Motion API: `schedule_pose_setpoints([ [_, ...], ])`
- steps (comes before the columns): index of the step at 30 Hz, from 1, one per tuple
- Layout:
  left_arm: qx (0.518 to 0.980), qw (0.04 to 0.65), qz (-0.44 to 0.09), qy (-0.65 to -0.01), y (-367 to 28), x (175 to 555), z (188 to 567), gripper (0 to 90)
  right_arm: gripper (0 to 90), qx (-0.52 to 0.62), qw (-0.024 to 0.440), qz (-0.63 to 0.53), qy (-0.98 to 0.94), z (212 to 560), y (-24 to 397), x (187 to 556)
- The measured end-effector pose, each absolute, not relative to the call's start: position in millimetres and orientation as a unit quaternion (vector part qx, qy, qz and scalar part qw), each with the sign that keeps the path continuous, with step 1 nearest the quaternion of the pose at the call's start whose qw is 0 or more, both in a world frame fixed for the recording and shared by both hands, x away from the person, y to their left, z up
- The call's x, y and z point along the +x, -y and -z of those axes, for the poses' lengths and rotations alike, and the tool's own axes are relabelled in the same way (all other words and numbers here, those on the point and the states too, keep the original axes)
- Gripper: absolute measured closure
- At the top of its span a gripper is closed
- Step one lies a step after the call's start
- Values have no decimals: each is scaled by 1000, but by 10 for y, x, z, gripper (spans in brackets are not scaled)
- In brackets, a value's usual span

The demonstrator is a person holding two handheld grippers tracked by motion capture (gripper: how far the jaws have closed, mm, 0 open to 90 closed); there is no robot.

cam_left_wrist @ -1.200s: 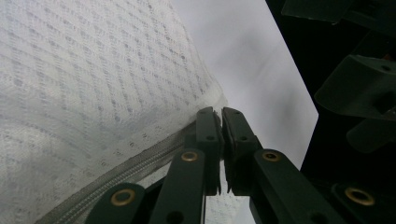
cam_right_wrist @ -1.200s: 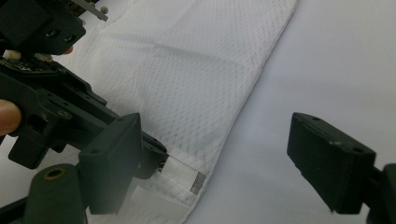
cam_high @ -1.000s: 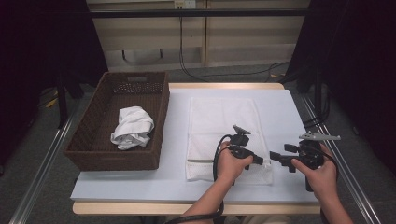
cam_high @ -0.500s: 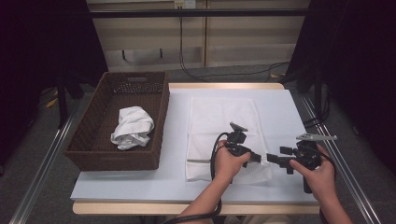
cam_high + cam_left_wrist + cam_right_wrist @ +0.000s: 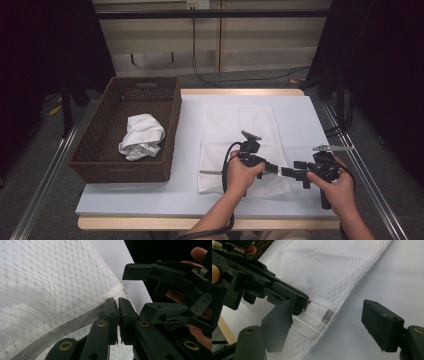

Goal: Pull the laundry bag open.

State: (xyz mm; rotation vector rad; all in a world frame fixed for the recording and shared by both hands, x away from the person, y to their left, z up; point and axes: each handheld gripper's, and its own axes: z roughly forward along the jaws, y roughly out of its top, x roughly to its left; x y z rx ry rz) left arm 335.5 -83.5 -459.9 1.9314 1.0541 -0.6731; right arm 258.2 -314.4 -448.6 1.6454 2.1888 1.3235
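- White mesh zip bag [image 5: 239, 145] is laid flat on the pale tabletop [image 5: 300, 115], just right of the brown woven basket [image 5: 90, 165].
- L tongs [image 5: 117, 315] are pressed together on the bag's near-right corner, by the grey zip [image 5: 62, 331].
- R tongs [image 5: 327, 322] are spread w/ jaws just closing; the white tab end [image 5: 317, 315] lies between them, unpinched.
- Crumpled white cloth [image 5: 141, 136] is seen in the basket.

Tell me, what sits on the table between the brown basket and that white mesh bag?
Nothing: in the high view a bare strip of the white table separates the basket from the mesh bag.
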Motion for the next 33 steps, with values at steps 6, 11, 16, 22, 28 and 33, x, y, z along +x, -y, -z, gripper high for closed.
schedule_pose_setpoints([
  [6, 761, 416, 270, -419, 796, 3352, 4562, 864, 307, 549, 35, -438, -711, 4513, 3130, 2595],
  [11, 763, 415, 268, -417, 762, 3367, 4568, 864, 357, 552, 20, -441, -707, 4523, 3098, 2611],
  [16, 754, 418, 278, -423, 750, 3364, 4586, 864, 510, 554, 2, -441, -706, 4542, 3081, 2632],
  [22, 760, 416, 267, -422, 761, 3356, 4594, 864, 595, 559, -20, -441, -701, 4537, 3054, 2646],
  [28, 767, 413, 262, -415, 779, 3344, 4607, 863, 705, 567, -28, -438, -697, 4531, 3077, 2649],
  [33, 780, 413, 244, -403, 803, 3327, 4614, 862, 811, 568, -39, -439, -695, 4530, 3070, 2642],
])
